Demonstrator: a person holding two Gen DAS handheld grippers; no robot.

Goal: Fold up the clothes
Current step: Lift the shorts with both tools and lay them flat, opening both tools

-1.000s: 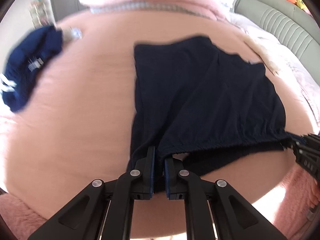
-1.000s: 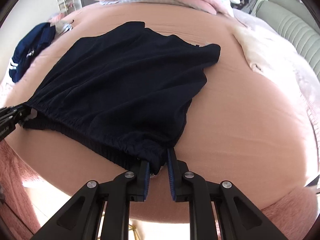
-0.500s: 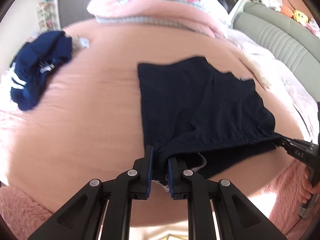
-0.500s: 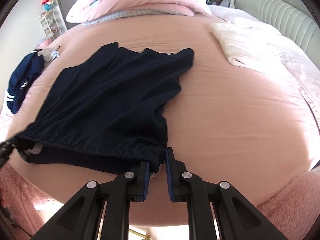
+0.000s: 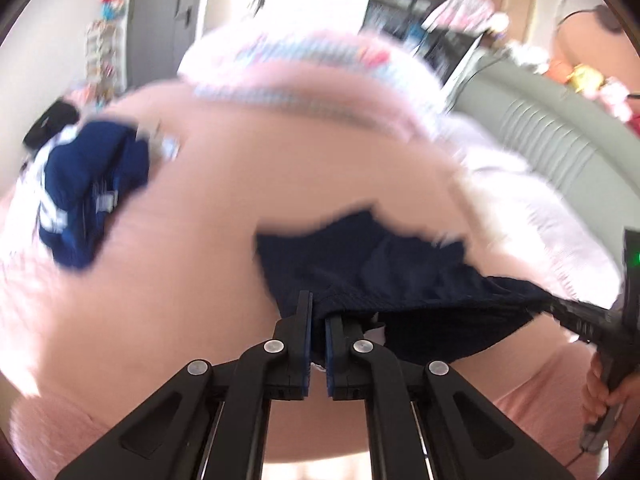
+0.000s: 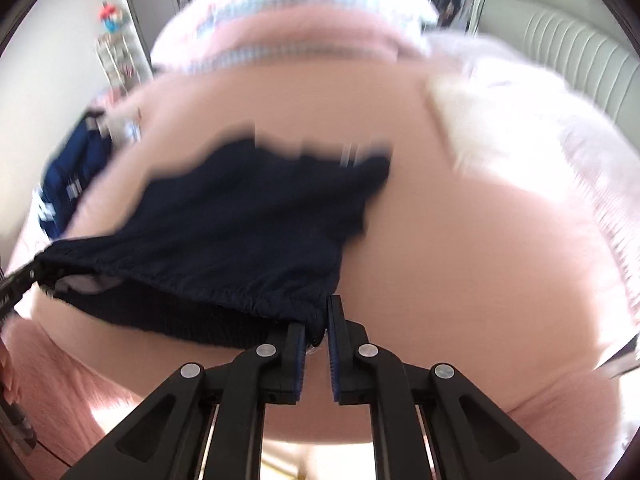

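Dark navy shorts [image 5: 400,276] with an elastic waistband hang between my two grippers above the near edge of a pink bed [image 5: 248,184]. My left gripper [image 5: 318,312] is shut on the left end of the waistband. My right gripper [image 6: 318,320] is shut on the right end of the waistband; the shorts [image 6: 248,220] spread away from it to the left, legs trailing on the bed. The right gripper also shows at the right edge of the left wrist view [image 5: 576,320]. Both views are blurred by motion.
A crumpled blue garment with white stripes [image 5: 84,192] lies at the bed's left side. A white cloth [image 6: 488,120] lies on the right. Pillows [image 5: 296,68] sit at the far end. A grey padded headboard [image 5: 560,136] runs along the right.
Both grippers have lifted and pulled back toward the bed's near edge with the waistband. The shorts have slid nearer and bunched shorter. The view has tilted up toward the pillows.
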